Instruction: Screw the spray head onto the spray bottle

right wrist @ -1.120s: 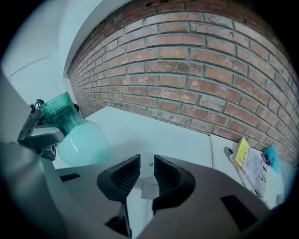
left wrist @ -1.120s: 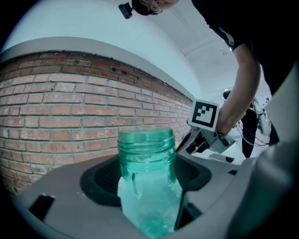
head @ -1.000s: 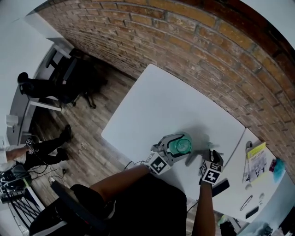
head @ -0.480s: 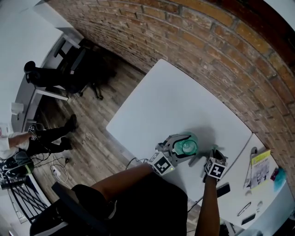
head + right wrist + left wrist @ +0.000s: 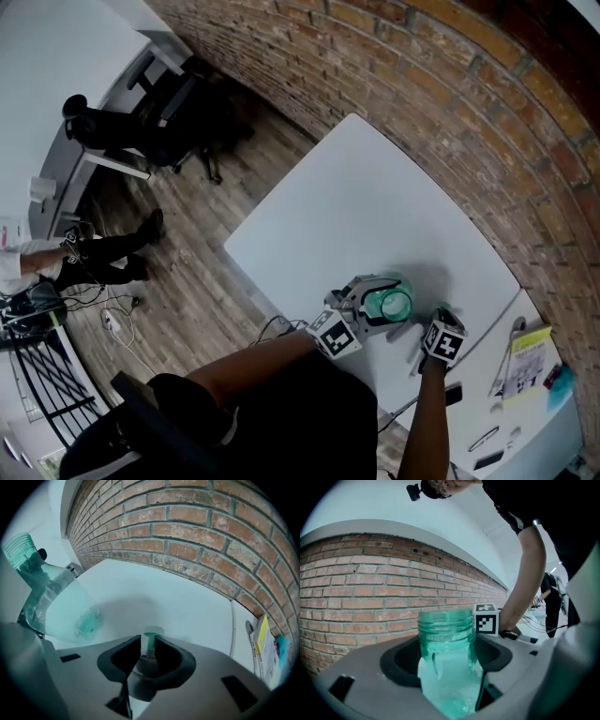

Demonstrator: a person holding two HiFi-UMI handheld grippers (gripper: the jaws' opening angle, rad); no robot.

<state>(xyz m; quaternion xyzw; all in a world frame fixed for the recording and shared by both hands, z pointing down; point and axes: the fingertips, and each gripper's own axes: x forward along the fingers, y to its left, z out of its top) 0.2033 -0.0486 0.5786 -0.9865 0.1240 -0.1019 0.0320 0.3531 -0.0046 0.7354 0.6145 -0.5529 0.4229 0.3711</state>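
The clear teal spray bottle (image 5: 389, 304) stands with its threaded neck open (image 5: 446, 625), and my left gripper (image 5: 373, 306) is shut on its body from the near side. In the right gripper view the bottle (image 5: 51, 603) leans at the left. My right gripper (image 5: 434, 319) is to the right of the bottle and points steeply down at the white table (image 5: 356, 216). Its jaws are shut on the thin teal stem of the spray head (image 5: 151, 638), whose round end sticks out past the fingertips, close over the tabletop.
A second white table adjoins on the right, carrying a yellow booklet (image 5: 527, 349) and small dark items (image 5: 448, 394). A brick wall (image 5: 450, 84) runs behind both. On the left are wooden floor, cables and a seated person's legs (image 5: 103, 258).
My right gripper has sunk toward the table and tipped further down, still closed on the spray head. The left gripper and bottle have kept still; the head view has shifted.
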